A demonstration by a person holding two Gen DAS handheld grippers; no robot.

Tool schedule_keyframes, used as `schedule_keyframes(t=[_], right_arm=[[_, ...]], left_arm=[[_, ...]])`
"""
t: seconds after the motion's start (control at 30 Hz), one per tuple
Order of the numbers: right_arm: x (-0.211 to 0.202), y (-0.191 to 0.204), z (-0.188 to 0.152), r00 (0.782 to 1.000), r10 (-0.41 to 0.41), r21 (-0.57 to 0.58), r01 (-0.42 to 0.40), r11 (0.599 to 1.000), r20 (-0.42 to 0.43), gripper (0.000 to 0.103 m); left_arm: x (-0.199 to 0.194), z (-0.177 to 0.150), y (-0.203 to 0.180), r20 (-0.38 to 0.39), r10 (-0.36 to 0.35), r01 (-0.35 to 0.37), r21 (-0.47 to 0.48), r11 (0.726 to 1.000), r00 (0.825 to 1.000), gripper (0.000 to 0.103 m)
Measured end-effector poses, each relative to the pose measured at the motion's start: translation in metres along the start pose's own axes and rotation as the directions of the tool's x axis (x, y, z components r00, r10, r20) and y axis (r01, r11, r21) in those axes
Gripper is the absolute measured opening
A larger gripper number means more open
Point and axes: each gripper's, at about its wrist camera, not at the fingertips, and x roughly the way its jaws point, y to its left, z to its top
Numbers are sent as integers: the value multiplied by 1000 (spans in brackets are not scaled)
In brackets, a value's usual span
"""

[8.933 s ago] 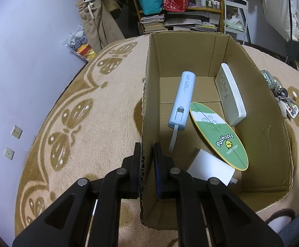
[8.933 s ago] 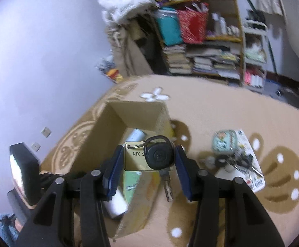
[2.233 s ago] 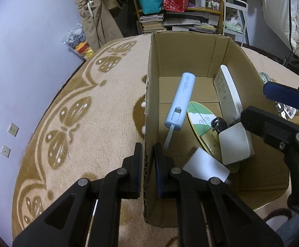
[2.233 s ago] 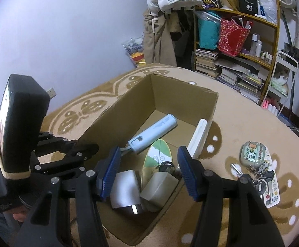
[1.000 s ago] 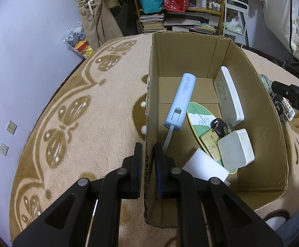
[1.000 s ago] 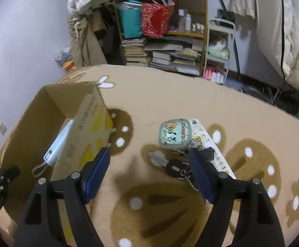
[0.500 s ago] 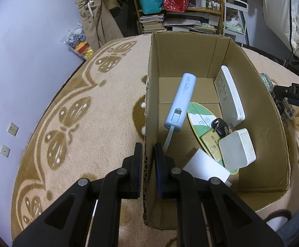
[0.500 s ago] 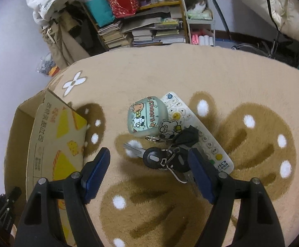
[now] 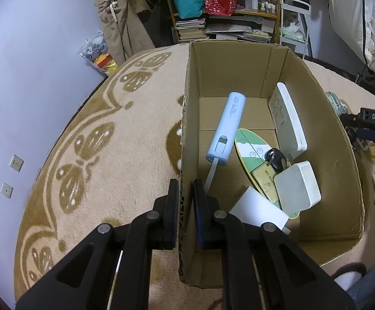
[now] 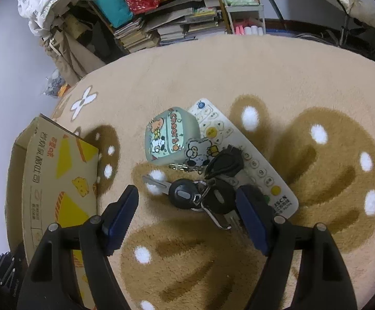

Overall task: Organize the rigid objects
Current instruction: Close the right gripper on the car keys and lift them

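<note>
**Right gripper poised over the key bunch; left steadies the box**

The left gripper (image 9: 185, 201) has its jaws pinched on the near wall of the cardboard box (image 9: 324, 129), at 6 o'clock in the left wrist view, holding it on the rug (image 10: 277, 77). Inside the box lie a pale blue tube (image 9: 226, 129), a white flat device (image 9: 289, 121) leaning on the wall at 2 o'clock, a green oval board (image 9: 249, 149), a gold tag reading "NFC" (image 9: 264, 178) with a black key, and a white square case (image 9: 297, 187).

The right gripper (image 10: 187, 214) hangs with jaws spread wide and nothing between the pads, pointing down at the key bunch (image 10: 202, 196), which lies on the rug between and just beyond the jaw tips. At 12 o'clock from the keys sits a mint case lettered "Cheers" (image 10: 170, 137), touching a white remote (image 10: 252, 165) that runs toward 4 o'clock and carries "JSCN" at its lower end.

The step in hand looks like picking up the next loose item. The keys are the likely target; the next move calls for lowering the jaws astride the black key heads and closing, without catching the remote under the right-hand jaw.

The box side shows printed characters I cannot read. "DAS" shows on the right gripper's body in the left wrist view.
</note>
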Motion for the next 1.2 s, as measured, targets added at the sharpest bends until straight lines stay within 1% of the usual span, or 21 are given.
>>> schedule_keyframes(t=[0.07, 0.1, 0.13, 0.17, 0.2, 0.23, 0.3, 0.37, 0.53, 0.57, 0.6, 0.63, 0.67, 0.7, 0.73, 0.77, 0.9, 1.03, 1.1, 1.2], right_arm=[[1, 0, 0, 1000, 2, -4, -2, 1000, 0, 82], [1, 0, 0, 1000, 1, -7, -1, 1000, -2, 78], [1, 0, 1, 1000, -2, -11, 2, 1000, -3, 72], [2, -1, 1, 1000, 3, -13, -3, 1000, -10, 50], [5, -1, 1, 1000, 19, -9, -19, 1000, -25, 45], [9, -3, 0, 999, 30, 4, -30, 1000, -34, 45], [11, -4, -3, 1000, 7, 7, -7, 1000, -6, 45], [11, -5, -4, 1000, 8, 21, -8, 1000, 7, 45], [13, -1, -7, 1000, -14, -3, 14, 1000, 12, 45], [13, 0, -8, 1000, -21, -8, 21, 1000, 15, 39], [13, 1, -8, 999, -39, -12, 40, 999, 18, 23], [13, 1, -8, 996, -80, -20, 81, 997, 25, 12], [12, -1, -9, 996, -89, -20, 89, 996, 26, 8], [11, -4, -9, 997, -73, -3, 73, 997, 29, 6], [9, -7, -9, 998, -51, 20, 50, 999, 29, 4], [8, -7, -9, 998, -47, 21, 46, 999, 29, 3], [-3, 6, -10, 996, -63, -33, 65, 997, 55, 3], [-21, 20, -10, 996, -33, -70, 39, 997, 85, 3], [-30, 27, -9, 995, -5, -87, 14, 996, 100, 3], [-46, 37, -10, 991, 21, -107, -7, 994, 136, 3]], left_arm=[[0, -1, 0, 2, -5, 5, 1, 1000, 1000, 10], [0, -1, -2, 4, -1, 1, 7, 1000, 1000, 10], [0, -1, -2, 4, 1, -2, 9, 1000, 1000, 9], [0, -1, -2, 4, 2, -2, 9, 1000, 1000, 9], [0, -1, -2, 5, 3, -3, 9, 1000, 1000, 9], [0, -1, -2, 4, 2, -2, 10, 1000, 1000, 9], [0, -1, -3, 5, 2, -2, 11, 1000, 1000, 9], [0, -1, -2, 5, 2, -2, 9, 1000, 1000, 9], [0, -2, -3, 3, 2, -2, 6, 1000, 1000, 9], [0, -2, -2, 4, 2, -2, 7, 1000, 1000, 9], [0, -2, -2, 4, 1, -1, 6, 1000, 1000, 9], [0, -2, -3, 3, 1, -1, 5, 1000, 1000, 9], [0, -2, -2, 3, 1, -1, 5, 1000, 1000, 9], [0, -2, -2, 3, 1, -1, 5, 1000, 1000, 10], [0, -2, -3, 3, 1, -1, 4, 1000, 1000, 10], [-1, -2, -2, 3, 1, -1, 3, 1000, 1000, 10], [-1, -2, -2, 3, 2, -2, 1, 1000, 1000, 10], [-1, -2, -1, 2, -2, 2, -3, 1000, 1000, 10], [-2, -3, -2, 2, -4, 4, -4, 1000, 1000, 10], [-2, -3, -1, 2, -4, 4, -4, 1000, 1000, 10]])
